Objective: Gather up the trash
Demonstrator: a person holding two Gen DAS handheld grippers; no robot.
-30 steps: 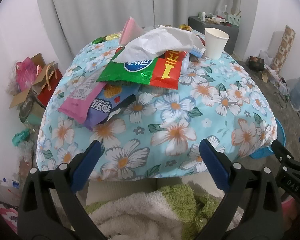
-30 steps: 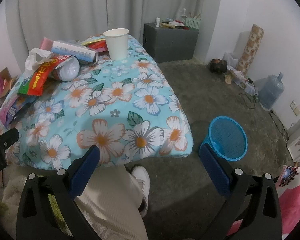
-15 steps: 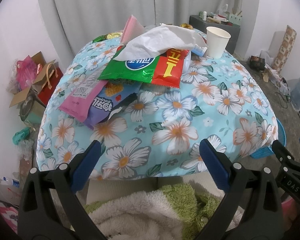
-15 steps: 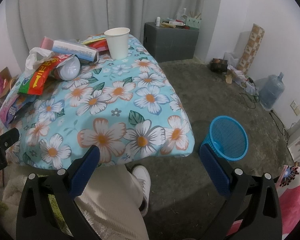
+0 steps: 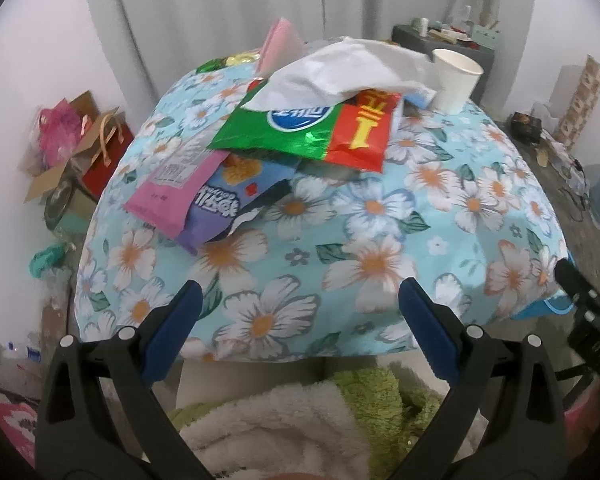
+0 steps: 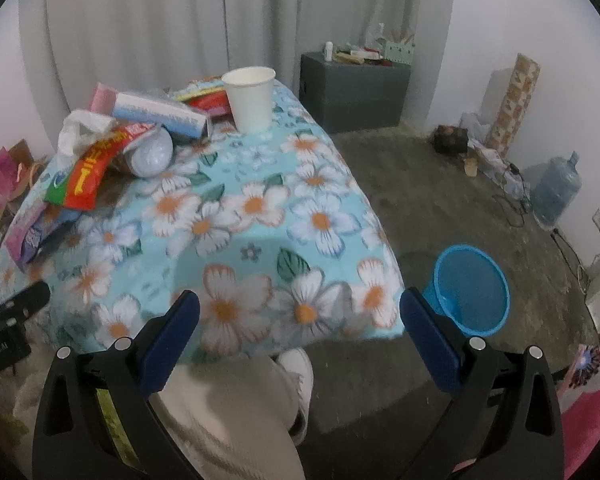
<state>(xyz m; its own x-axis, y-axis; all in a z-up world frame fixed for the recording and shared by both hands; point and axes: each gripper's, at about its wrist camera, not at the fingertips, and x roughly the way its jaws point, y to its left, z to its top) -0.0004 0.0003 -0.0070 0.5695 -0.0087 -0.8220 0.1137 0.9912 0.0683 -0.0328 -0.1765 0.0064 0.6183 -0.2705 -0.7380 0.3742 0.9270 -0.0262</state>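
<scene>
Trash is piled on a table under a blue floral cloth (image 5: 380, 216): a green and red snack bag (image 5: 308, 128), a pink packet (image 5: 172, 184), a purple packet (image 5: 228, 204), a white plastic bag (image 5: 340, 68) and a white paper cup (image 5: 454, 80). My left gripper (image 5: 296, 312) hangs open at the table's near edge, holding nothing. The right wrist view shows the cup (image 6: 250, 98), a tube-shaped box (image 6: 160, 114) and a blue mesh bin (image 6: 470, 288) on the floor to the table's right. My right gripper (image 6: 300, 316) is open and empty over the table's near corner.
A person's beige trouser leg and white shoe (image 6: 296, 376) are below the right gripper. A dark cabinet (image 6: 354, 88) stands at the back wall, a water jug (image 6: 556, 190) and cables at the right wall. Bags and cardboard (image 5: 76, 144) clutter the floor left of the table.
Both grippers have shifted slightly, so the table looks a little nearer and lower in view. Both stay open, and nothing on the table has moved.
</scene>
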